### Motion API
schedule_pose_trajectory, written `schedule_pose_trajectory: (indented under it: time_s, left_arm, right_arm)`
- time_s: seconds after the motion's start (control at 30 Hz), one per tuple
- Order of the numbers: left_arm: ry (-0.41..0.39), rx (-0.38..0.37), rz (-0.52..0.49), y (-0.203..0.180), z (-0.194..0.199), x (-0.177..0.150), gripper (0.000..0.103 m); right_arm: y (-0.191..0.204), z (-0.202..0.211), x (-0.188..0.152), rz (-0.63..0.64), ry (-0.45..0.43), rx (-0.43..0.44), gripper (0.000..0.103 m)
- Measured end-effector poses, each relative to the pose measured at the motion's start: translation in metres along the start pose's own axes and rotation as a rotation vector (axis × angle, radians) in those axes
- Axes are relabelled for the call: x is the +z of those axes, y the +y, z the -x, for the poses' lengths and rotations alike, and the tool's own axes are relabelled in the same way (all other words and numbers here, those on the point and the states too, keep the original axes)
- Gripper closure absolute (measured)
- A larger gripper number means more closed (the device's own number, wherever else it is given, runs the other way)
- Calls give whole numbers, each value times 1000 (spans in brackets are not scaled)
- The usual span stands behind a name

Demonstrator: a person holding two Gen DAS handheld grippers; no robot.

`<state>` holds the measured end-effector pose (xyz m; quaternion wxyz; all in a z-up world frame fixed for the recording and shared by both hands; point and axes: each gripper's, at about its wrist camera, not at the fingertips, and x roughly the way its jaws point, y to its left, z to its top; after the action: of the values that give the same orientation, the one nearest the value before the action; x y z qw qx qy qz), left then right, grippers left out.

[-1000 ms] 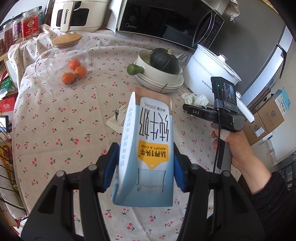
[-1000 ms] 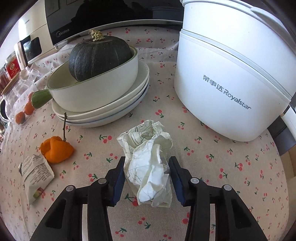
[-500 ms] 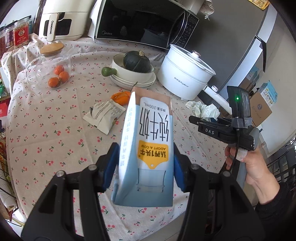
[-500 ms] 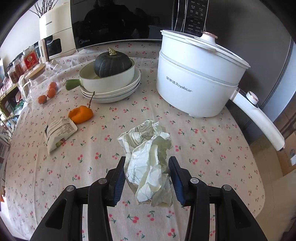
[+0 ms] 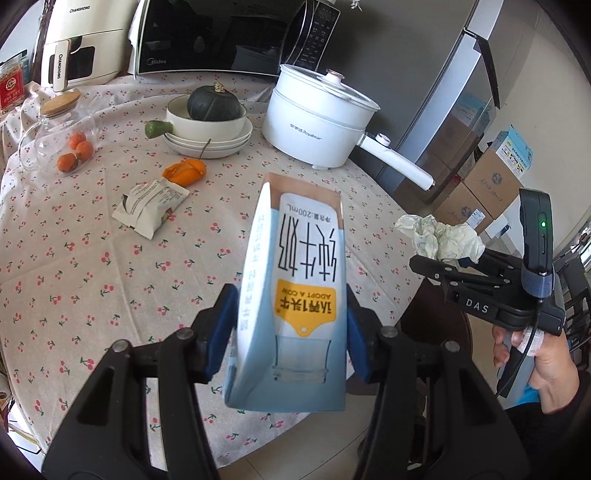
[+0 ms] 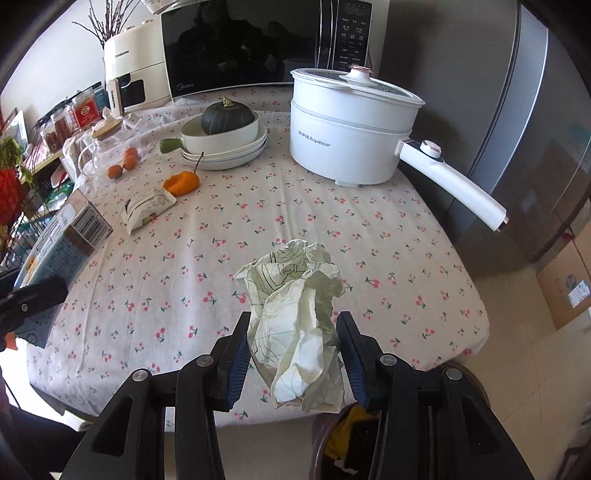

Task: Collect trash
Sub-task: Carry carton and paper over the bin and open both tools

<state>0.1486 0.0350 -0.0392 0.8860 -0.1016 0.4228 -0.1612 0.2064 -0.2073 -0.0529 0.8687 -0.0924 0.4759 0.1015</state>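
My left gripper (image 5: 290,336) is shut on a blue and white milk carton (image 5: 299,280), held upside down above the table's near edge. My right gripper (image 6: 293,354) is shut on a crumpled ball of paper (image 6: 295,306) over the same edge. In the left wrist view the paper ball (image 5: 439,236) and the right gripper (image 5: 439,262) hang to the right, with a hand on the handle. A white snack wrapper (image 5: 149,203) and an orange peel (image 5: 184,171) lie on the cherry-print tablecloth (image 5: 92,266). Below the right gripper, a dark bin (image 6: 347,435) holds some scraps.
A white electric pot (image 5: 317,118) with a long handle stands at the back right. Beside it a bowl (image 5: 207,125) holding a dark squash sits on stacked plates. A glass jar (image 5: 62,136) with small oranges is at the left. A microwave (image 5: 221,33) and cardboard boxes (image 5: 487,184) are behind.
Both grippers have drawn back from the table's middle toward its near edge and risen, each keeping its load. The right gripper moved farthest, away from the pot.
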Motion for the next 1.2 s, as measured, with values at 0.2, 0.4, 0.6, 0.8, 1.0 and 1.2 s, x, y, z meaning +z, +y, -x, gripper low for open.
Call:
schedule_pose_trajectory:
  time_s: [0.2,0.4,0.6,0.8,1.0,1.2]
  left_arm:
    - [32,-20,-77,-33,-13,-9,47]
    - [68,-47,-142,-65,-29,-16,47]
    - [110,-68,-216,-101,-50,-25,47]
    - [165,-113,-271,-141,-75,-37,47]
    - [210,-185,-355,-187,-100,-54,47]
    - [232,-227,-406,-213,-117,-61,47]
  right_arm:
    - [-22,23,-37,-54,17,0,57]
    - [-48,35,-69,-128,34,-15,56]
    - [-74,41,-103,-160,68,-39,56]
    - [-108,46,-132,-217,90,-71,56]
    - [-137,43,-164,-273,133,-96,56]
    - [-158,48,-182,-317,145,-118,55]
